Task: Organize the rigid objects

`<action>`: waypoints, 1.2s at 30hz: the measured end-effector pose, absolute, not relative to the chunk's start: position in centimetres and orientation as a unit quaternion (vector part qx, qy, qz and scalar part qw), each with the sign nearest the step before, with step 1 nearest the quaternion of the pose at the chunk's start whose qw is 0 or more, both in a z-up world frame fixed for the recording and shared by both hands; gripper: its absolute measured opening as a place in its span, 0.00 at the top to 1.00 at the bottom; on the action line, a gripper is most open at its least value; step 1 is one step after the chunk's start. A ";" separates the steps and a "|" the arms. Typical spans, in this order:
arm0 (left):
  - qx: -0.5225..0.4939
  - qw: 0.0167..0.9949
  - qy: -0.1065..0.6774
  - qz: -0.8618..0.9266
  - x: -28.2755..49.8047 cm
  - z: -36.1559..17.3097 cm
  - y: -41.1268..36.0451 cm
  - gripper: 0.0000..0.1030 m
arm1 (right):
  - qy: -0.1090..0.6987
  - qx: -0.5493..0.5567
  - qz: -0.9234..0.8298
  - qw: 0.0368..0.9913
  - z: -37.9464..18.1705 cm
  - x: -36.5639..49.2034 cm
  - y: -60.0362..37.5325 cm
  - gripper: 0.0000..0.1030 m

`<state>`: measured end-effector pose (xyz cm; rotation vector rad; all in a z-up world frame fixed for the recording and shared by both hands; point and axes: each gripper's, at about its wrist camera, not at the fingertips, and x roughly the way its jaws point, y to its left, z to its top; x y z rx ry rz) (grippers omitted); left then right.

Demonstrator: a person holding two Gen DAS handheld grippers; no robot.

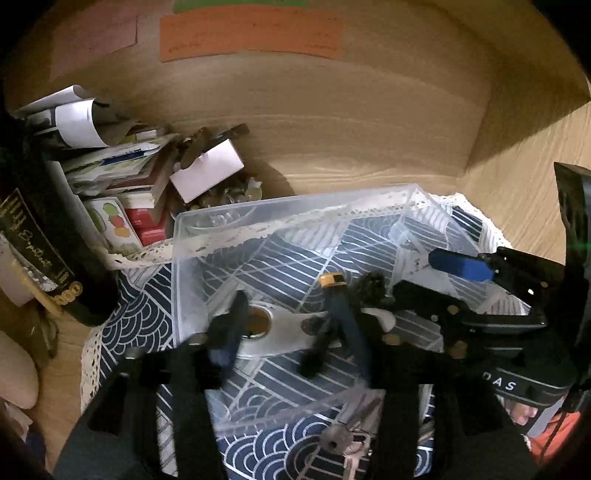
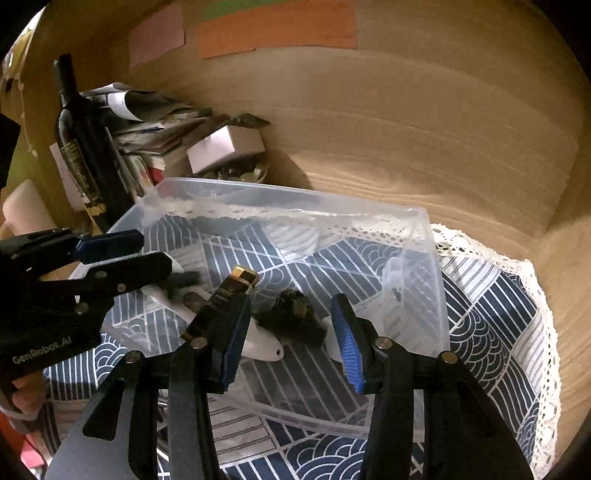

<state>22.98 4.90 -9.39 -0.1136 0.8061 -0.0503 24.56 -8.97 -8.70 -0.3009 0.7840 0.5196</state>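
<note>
At the far left a dark bottle is seen upright, with a heap of papers and a white box just beside it, against a wooden wall on which an orange note is stuck. A blue-and-white cloth with a lace edge is spread on the wooden surface, and a clear bin is set on it.

The left gripper is pointed down into the bin. Its jaws are held apart, and nothing is seen pressed by the pads. A flat white piece with a round hole is seen on the bin floor between and below its fingers. A dark stick with a gold cap is found just right of that, near the middle of the bin; in the right wrist view it is seen along the outer side of the right gripper's left finger, not between the pads. A black fuzzy clump is placed just right of the stick.

The right gripper is also pointed into the bin, jaws apart, with the clump framed between its fingers but not touched by the blue pads. Keys are seen on the cloth outside the bin's near wall.
</note>
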 end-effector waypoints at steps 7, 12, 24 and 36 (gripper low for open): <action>-0.046 0.930 0.364 -0.022 20.5 -7.0 4.6 0.36 | 0.348 -0.140 0.261 0.890 -6.4 22.7 -9.8 0.48; -0.043 0.938 0.344 -0.013 17.9 -5.4 5.2 0.23 | 0.334 -0.144 0.272 0.891 -5.3 20.4 -10.8 0.42; -0.042 0.928 0.371 0.009 12.4 -7.7 6.8 0.12 | 0.389 -0.170 0.313 0.849 -9.8 15.7 -10.5 0.34; -0.057 0.898 0.437 0.009 10.6 -12.4 7.0 0.11 | 0.443 -0.208 0.309 0.815 -14.1 15.7 -9.7 0.73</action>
